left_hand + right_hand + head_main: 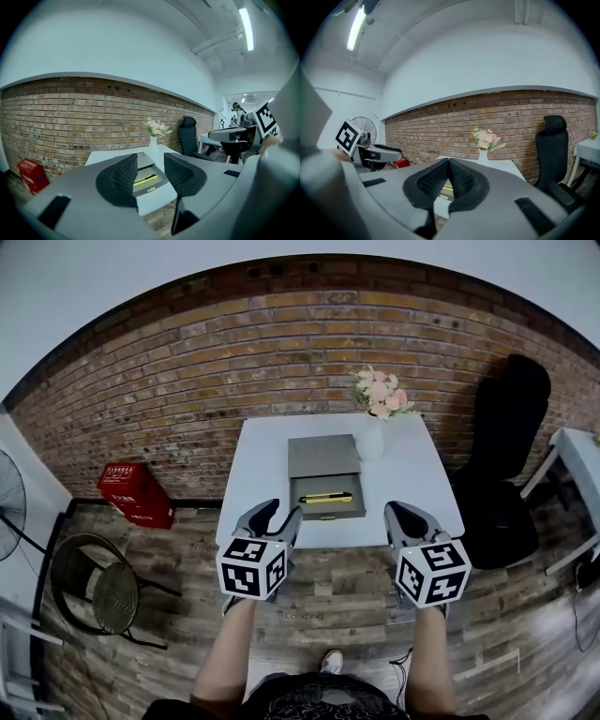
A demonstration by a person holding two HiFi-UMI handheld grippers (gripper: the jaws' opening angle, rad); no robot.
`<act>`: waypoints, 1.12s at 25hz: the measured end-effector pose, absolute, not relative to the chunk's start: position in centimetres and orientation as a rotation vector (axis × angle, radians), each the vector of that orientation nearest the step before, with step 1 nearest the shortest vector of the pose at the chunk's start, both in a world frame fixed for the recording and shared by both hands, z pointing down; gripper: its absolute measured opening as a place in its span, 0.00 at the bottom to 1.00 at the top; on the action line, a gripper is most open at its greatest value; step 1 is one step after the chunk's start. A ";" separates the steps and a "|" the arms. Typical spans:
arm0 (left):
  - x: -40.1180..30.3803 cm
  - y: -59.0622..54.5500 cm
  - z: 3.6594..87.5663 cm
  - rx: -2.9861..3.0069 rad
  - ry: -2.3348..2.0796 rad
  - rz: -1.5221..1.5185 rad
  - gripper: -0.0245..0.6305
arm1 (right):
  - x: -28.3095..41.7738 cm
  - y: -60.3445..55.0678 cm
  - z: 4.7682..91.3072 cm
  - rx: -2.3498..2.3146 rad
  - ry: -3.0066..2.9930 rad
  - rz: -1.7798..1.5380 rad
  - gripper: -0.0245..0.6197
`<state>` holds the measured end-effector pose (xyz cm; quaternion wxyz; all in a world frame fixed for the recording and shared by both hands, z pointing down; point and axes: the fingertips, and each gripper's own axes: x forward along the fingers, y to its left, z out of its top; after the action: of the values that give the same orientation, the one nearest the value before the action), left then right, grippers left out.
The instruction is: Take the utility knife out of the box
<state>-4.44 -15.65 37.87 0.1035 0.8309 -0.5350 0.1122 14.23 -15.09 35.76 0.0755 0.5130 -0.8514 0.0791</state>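
Observation:
A yellow utility knife [326,498] lies in an open grey box [349,512] on the white table [262,465]; the box's lid [322,456] lies behind it. Both grippers hover before the table's near edge, short of the box. My left gripper [281,512] is open with nothing between its jaws. In the left gripper view the knife [145,179] shows through the gap of the left gripper [150,164]. My right gripper [403,512] is shut, its pads meeting at the tips [448,164], with nothing held. The box is mostly hidden behind it in the right gripper view.
A white vase of pink flowers [372,432] stands just right of the box lid. A black office chair [502,456] is right of the table, a red crate [136,493] by the brick wall at left. A round stool [103,592] and a fan [9,502] stand further left.

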 end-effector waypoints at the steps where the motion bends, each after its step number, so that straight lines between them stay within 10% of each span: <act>1: -4.2 -15.9 37.9 2.447 -1.581 0.334 0.31 | 14.4 -15.5 35.8 1.533 -2.557 0.237 0.07; 28: -3.7 -28.7 40.6 2.551 -1.400 0.387 0.32 | 12.6 -26.4 36.7 1.612 -2.479 0.231 0.07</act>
<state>-3.66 -28.75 40.57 0.1031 0.8644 -0.4744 0.1310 12.57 -26.41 36.71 0.0877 0.5413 -0.8326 0.0776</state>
